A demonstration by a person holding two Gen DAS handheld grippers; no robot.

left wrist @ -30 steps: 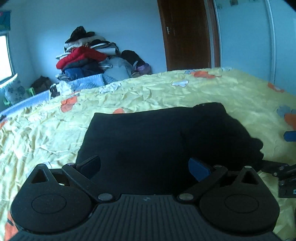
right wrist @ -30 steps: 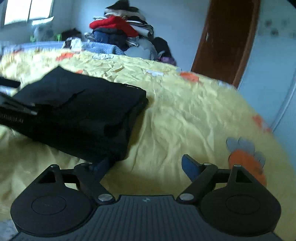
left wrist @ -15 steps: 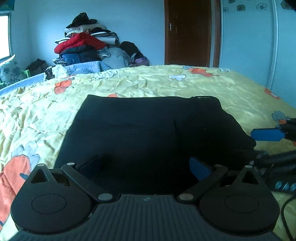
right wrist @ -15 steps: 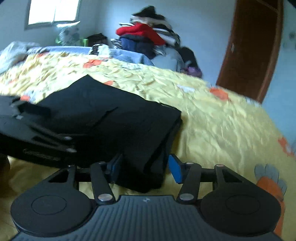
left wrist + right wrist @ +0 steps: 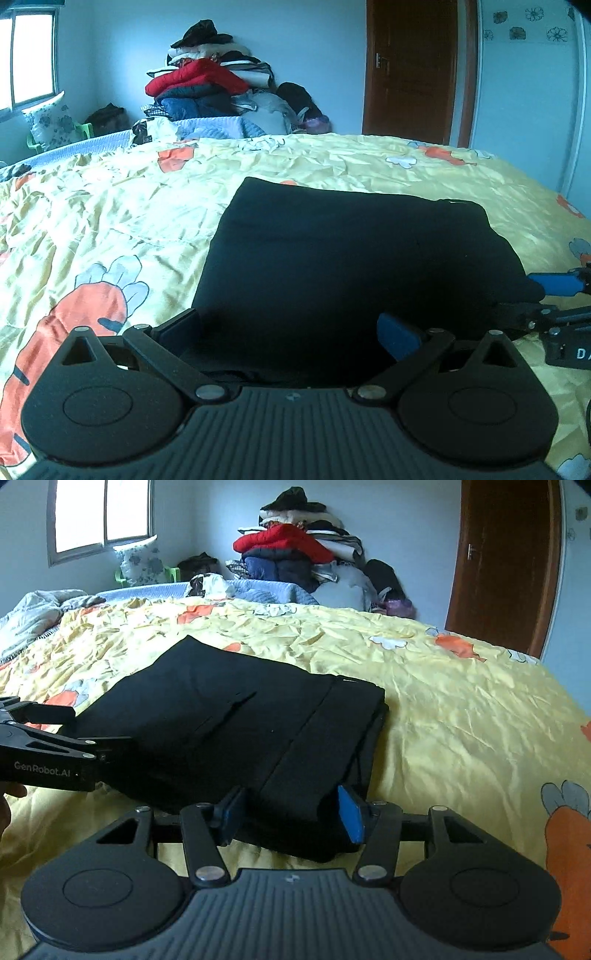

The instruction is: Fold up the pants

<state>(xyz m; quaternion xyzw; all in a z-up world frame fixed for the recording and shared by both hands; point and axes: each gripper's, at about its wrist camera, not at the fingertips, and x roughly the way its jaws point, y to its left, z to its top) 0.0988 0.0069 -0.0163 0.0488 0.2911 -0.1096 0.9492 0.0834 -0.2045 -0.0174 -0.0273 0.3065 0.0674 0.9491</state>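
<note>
In the left wrist view, the folded black pants (image 5: 354, 254) lay at frame centre on the yellow bedspread (image 5: 110, 218). The left gripper (image 5: 291, 332) stood with jaws wide apart, straddling the near edge of the pants.

In the right wrist view, the pants (image 5: 236, 723) sat centre-left. The right gripper (image 5: 291, 814) was clamped on their near corner, pads pressing the cloth.

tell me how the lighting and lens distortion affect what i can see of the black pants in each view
Left wrist view: the pants read as one near-black mass, folds lost in the dim bluish light; the fisheye bows the bedspread edge. Right wrist view: light from the window picks out seams and the stacked layers on the pants; the door frame curves near the picture's edge.
</note>
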